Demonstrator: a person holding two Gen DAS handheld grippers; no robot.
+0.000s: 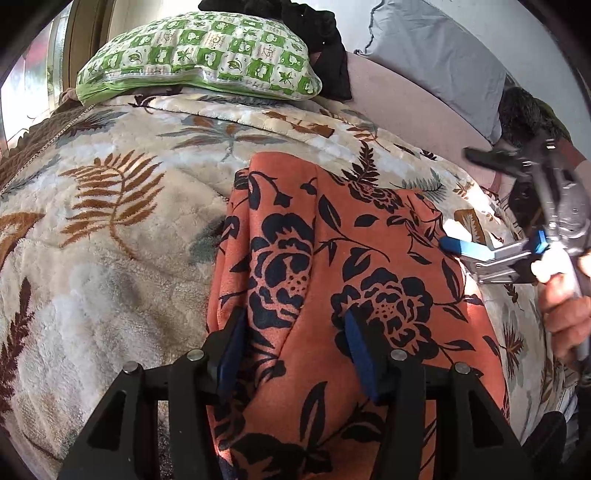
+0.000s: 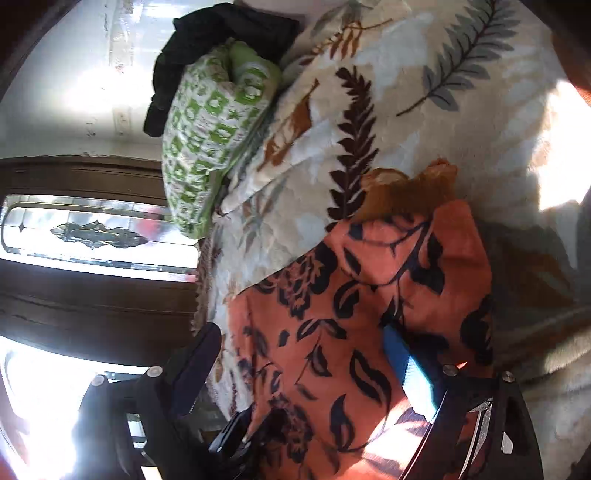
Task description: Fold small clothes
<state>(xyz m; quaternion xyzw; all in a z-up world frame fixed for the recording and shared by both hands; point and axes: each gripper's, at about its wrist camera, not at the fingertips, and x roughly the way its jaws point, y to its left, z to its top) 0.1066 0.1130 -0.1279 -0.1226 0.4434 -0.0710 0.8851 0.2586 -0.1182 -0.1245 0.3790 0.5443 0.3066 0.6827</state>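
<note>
An orange garment with a dark floral print (image 1: 332,266) lies on a cream leaf-patterned blanket (image 1: 122,229) on the bed. My left gripper (image 1: 295,325) is open, its blue-padded fingers (image 1: 356,343) resting on the near part of the garment. My right gripper (image 1: 452,245) shows at the garment's right edge in the left wrist view, jaws spread wide. In the right wrist view the right gripper (image 2: 303,339) is open over the same garment (image 2: 351,314), one blue pad (image 2: 406,365) on the cloth.
A green-and-white patterned pillow (image 1: 199,55) lies at the head of the bed with black clothing (image 1: 317,33) behind it. A grey pillow (image 1: 436,62) is at the far right. A dark wooden headboard with a mirror panel (image 2: 99,236) borders the bed.
</note>
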